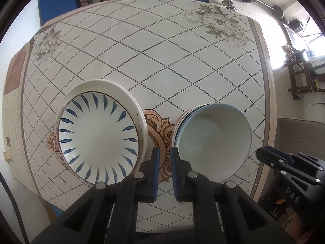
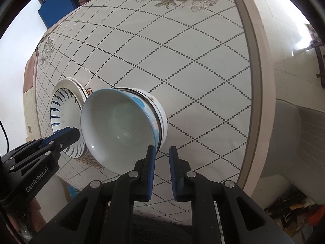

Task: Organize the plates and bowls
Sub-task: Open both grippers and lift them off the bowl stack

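Note:
A stack of plates (image 1: 97, 134), the top one white with blue leaf strokes, sits on the table at the left. A stack of bowls (image 1: 213, 140), the top one pale blue, sits to its right. My left gripper (image 1: 164, 156) hovers between the two stacks, jaws a narrow gap apart and empty. In the right wrist view the bowl stack (image 2: 121, 128) is ahead on the left, the plates (image 2: 65, 120) are behind it, and my right gripper (image 2: 162, 154) is just right of the bowls' near rim, slightly open and empty. The left gripper (image 2: 67, 134) shows over the plates.
The round table (image 1: 162, 61) has a diamond-dotted cloth with flower prints. Its edge curves down the right side (image 2: 258, 81). A padded chair (image 1: 300, 134) stands to the right. Dumbbells (image 1: 262, 2) and a wooden rack lie beyond the table.

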The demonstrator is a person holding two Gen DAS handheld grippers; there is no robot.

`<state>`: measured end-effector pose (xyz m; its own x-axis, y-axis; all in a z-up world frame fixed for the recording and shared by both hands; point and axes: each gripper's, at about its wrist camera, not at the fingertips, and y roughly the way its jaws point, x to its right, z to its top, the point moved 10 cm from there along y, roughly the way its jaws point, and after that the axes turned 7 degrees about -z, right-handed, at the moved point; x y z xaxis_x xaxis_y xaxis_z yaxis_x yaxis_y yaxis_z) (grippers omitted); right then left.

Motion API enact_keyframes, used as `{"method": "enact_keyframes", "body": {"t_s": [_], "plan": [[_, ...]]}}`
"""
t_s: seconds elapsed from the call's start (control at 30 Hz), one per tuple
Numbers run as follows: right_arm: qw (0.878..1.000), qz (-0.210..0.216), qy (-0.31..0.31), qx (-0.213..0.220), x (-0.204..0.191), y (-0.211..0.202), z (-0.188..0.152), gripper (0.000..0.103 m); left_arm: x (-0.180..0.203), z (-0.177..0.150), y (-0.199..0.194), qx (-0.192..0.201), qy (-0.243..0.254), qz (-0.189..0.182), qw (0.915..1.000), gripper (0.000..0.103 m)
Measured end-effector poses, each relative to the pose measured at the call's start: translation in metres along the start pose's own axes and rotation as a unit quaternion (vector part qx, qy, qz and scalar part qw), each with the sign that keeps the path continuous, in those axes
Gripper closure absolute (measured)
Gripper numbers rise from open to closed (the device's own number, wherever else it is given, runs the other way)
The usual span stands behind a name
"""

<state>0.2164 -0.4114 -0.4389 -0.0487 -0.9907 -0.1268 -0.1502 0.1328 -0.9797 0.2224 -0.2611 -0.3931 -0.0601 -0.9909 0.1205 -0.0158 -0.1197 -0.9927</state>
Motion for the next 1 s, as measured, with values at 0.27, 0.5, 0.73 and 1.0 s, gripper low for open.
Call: {"method": "enact_keyframes", "body": {"t_s": [0.27,0.5,0.73,1.0], "plan": [[0.993,-0.067,-0.027,0.091,0.014,-0.051,-0.030,0.086,0.006,-0.030,-0.042,0.063,0.034,0.017,0.9973,0.092],[0.984,-0.063,-0.041,0.164,0.005,-0.100,-0.067,0.015,0.018,-0.048,-0.083,0.129,0.052,0.030,0.9898,0.040],[0.970,-0.092,-0.028,0.222,0.012,-0.141,-0.094,0.002,0.022,-0.059,-0.118,0.179,0.055,0.033,0.9818,0.013],[0.959,-0.098,-0.012,0.265,0.017,-0.176,-0.115,0.000,0.029,-0.074,-0.146,0.207,0.051,0.028,0.9765,0.013]]}}
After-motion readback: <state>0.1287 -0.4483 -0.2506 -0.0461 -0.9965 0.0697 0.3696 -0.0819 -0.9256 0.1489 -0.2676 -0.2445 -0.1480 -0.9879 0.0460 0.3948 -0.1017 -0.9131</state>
